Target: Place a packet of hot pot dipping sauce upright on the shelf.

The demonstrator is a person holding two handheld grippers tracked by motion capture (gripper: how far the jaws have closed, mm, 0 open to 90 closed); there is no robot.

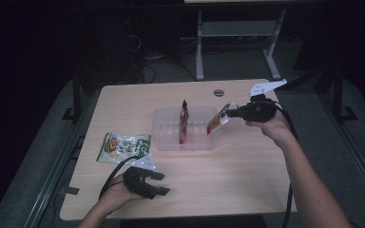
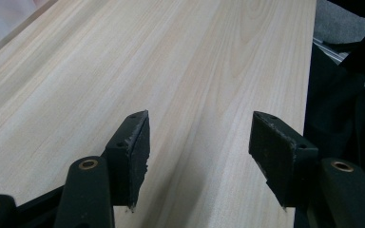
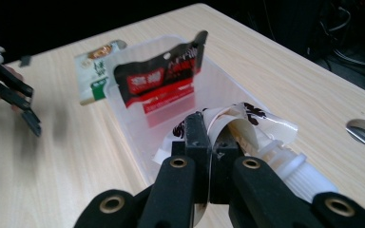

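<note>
My right gripper [image 1: 229, 113] [image 3: 212, 137] is shut on a crinkled white and orange packet [image 1: 217, 122] [image 3: 249, 121], which hangs over the right end of a clear plastic tub [image 1: 168, 137] [image 3: 135, 130]. A red and black packet [image 1: 184, 121] [image 3: 164, 78] stands on edge inside the tub. Left of the tub, a green and white snack packet [image 1: 123, 147] [image 3: 95, 71] lies flat on the table. Near the table's front left, my left gripper [image 1: 160, 183] [image 2: 199, 142] rests open, with bare wood between its jaws.
The light wooden table [image 1: 237, 166] has a round cable hole [image 1: 218, 92] [image 3: 363, 130] behind the tub. Beyond the far edge stand a white desk frame [image 1: 199, 47] and cables on a dark floor. In the right gripper view the left gripper [image 3: 9, 90] sits far left.
</note>
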